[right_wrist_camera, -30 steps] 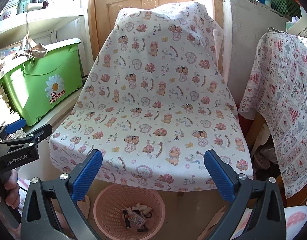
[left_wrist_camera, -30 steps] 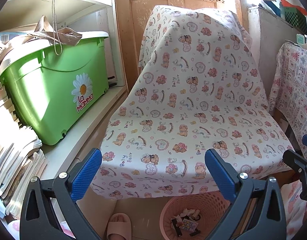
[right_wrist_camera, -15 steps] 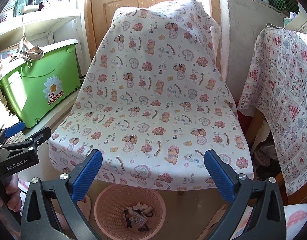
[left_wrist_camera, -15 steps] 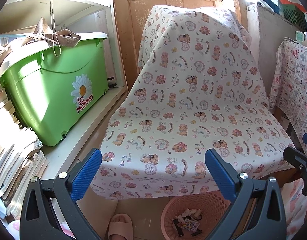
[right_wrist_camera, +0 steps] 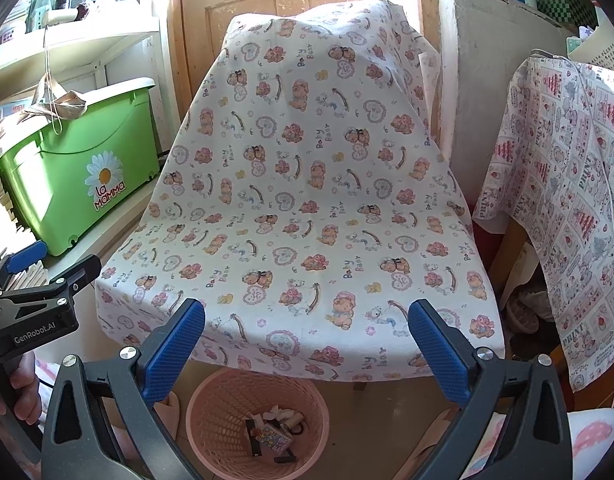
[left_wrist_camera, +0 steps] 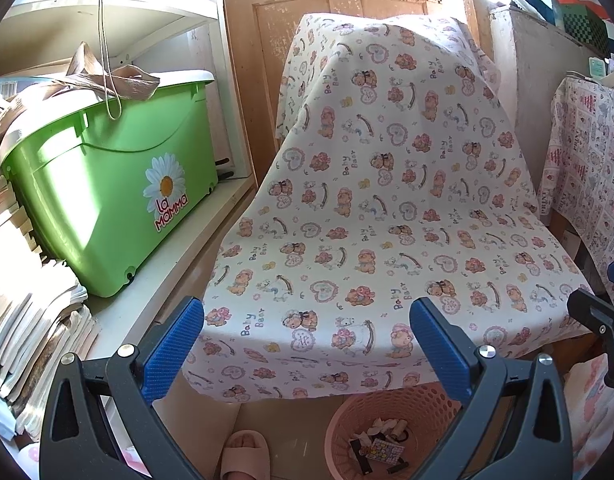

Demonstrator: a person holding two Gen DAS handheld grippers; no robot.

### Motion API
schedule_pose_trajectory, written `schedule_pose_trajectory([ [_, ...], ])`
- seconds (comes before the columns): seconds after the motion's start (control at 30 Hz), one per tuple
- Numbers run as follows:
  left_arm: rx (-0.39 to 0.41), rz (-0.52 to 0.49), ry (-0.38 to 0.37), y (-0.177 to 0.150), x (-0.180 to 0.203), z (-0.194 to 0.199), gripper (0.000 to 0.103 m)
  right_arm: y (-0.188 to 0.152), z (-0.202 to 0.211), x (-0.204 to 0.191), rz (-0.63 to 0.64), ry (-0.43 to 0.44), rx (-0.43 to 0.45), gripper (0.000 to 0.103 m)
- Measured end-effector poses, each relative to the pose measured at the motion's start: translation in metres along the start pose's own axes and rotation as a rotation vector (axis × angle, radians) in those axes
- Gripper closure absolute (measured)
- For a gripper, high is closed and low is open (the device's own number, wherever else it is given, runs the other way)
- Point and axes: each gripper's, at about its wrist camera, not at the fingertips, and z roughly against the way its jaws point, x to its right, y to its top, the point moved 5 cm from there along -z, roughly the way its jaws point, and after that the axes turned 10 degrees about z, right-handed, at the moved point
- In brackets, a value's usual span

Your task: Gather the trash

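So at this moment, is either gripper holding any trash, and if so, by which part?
Nothing is held. The left gripper and right gripper are both open and empty; trash lies in the pink basket below.

Left gripper [left_wrist_camera: 307,344]: both blue-padded fingers [left_wrist_camera: 173,350] spread wide apart, nothing between them, pointing forward and slightly downward. Right gripper [right_wrist_camera: 307,344]: the same wide spread, empty, held level beside the left. In the right wrist view the left gripper's black body appears at the left edge, its handle grasped by the person's hand [right_wrist_camera: 21,390], fingers curled around it.
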Motion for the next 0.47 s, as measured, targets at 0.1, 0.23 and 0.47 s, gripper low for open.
schedule_pose_trajectory([
  [0.1,-0.002,0.001,0.0,-0.0003,0.0,0.0002,0.001,0.0001,0.0002,0.0001,-0.006,0.003,0.0,0.001],
  [0.23,-0.002,0.005,0.001,-0.0006,-0.0003,0.0004,0.001,0.0,0.0,0.0002,-0.003,0.002,-0.001,0.001],
  [0.47,-0.005,0.007,-0.002,-0.0016,-0.0006,0.0007,0.001,0.0001,-0.0003,0.0,-0.005,0.002,-0.001,0.001],
])
